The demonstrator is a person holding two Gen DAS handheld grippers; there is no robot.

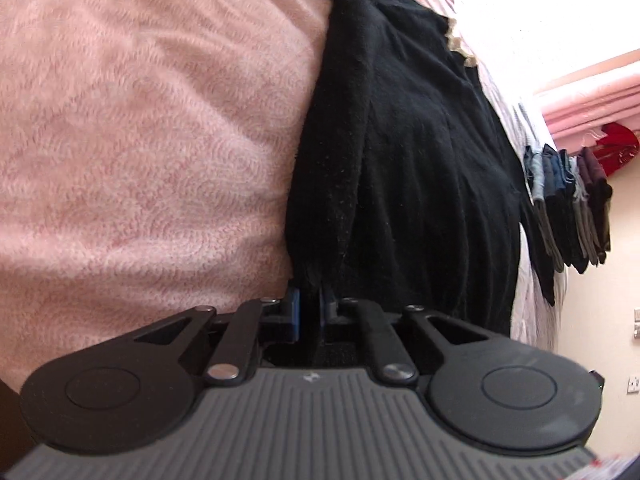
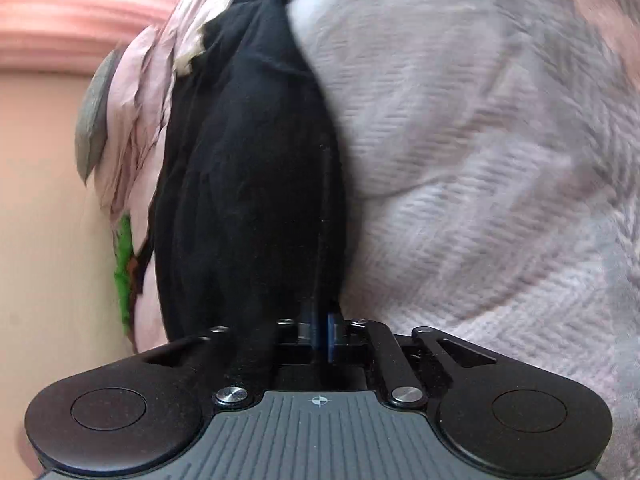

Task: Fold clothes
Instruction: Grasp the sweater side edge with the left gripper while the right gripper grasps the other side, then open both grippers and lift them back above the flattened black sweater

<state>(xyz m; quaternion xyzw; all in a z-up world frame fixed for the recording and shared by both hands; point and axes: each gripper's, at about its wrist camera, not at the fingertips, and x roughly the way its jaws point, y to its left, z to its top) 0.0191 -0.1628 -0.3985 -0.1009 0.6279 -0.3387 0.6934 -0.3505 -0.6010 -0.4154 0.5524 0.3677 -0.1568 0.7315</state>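
Observation:
A black garment [image 1: 400, 152] lies stretched over a pink fleece blanket [image 1: 140, 140]. My left gripper [image 1: 311, 304] is shut on the garment's near edge, the cloth pinched between its blue pads. In the right wrist view the same black garment [image 2: 248, 184] runs up the middle of the frame. My right gripper [image 2: 320, 326] is shut on its near edge too, the fabric bunched between the fingers. The blanket [image 2: 480, 160] fills the right side there. The fingertips of both grippers are mostly hidden by the cloth.
A stack of folded dark and blue clothes [image 1: 568, 204] sits at the far edge of the bed. Pink curtains [image 1: 592, 96] and a red item [image 1: 618, 144] stand beyond. A cream wall [image 2: 40, 220], a green patch [image 2: 124, 268] and a grey round object [image 2: 94, 116] lie left.

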